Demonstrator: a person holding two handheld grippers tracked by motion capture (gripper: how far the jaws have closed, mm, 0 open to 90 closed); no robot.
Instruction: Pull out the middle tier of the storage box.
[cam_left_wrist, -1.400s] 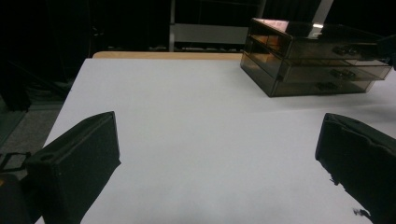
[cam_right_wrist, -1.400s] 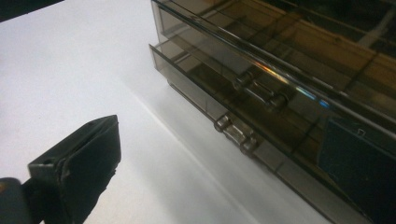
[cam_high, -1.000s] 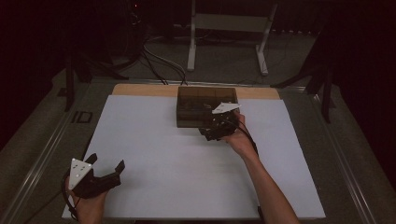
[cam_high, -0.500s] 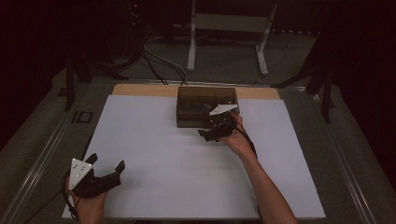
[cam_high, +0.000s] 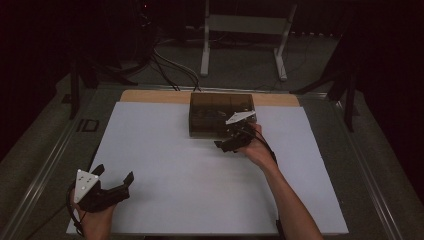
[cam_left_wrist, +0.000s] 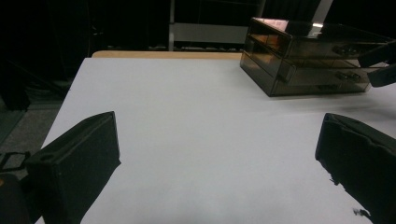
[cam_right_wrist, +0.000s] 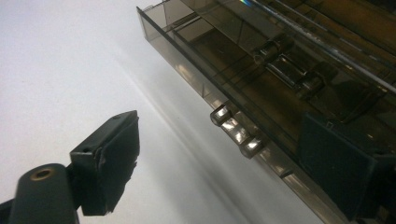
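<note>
Drawer box touching right tool, jaws apart at lowest drawer's handle, left tool apart, far off

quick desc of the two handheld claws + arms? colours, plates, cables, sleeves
Both claws are black, each with two blocky, flat-faced jaws. The left claw carries a pale grey three-cornered plate with small dark dots; a black cable loops below the hand. The right claw has a similar plate, and a black cable runs along the wrist. Both forearms are bare, no sleeves in view. No lettering legible.

Dim, dark surroundings; white table sheet bright, glare on drawer box.
</note>
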